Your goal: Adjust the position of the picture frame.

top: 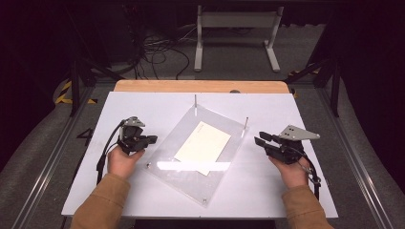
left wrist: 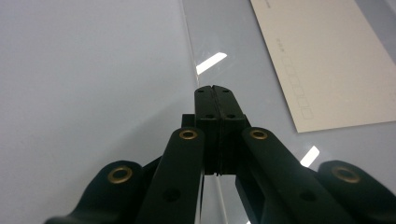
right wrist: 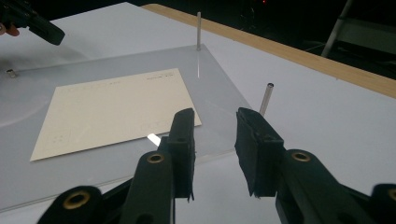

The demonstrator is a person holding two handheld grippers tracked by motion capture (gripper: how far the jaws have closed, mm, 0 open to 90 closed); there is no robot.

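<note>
A: Start with the left tool (left wrist: 215,88). How does it stand?

B: Its jaws are pressed together with nothing between them, tips low over the left edge of the clear acrylic plate (top: 181,164). Whether they touch the plate I cannot tell.

A: And the right tool (right wrist: 215,135)?

B: Jaws parted, a clear gap between them, empty. In the high view it hovers just off the plate's right edge, near the short metal pin (right wrist: 266,98) at that corner.

A: Where is the plate?

B: Flat on the white desk (top: 286,109), turned at an angle, between the two hands. A cream card (top: 203,143) lies in its middle, apparently under or inside the clear layer. A taller pin (top: 195,102) stands at the far corner.

A: So which step is this?

B: I'd judge it the approach: both tools flank the plate, neither grips it.

A: And next?

B: Probably the left tool must open, then each should close on an edge evenly, so the plate lifts level off the pins.
</note>
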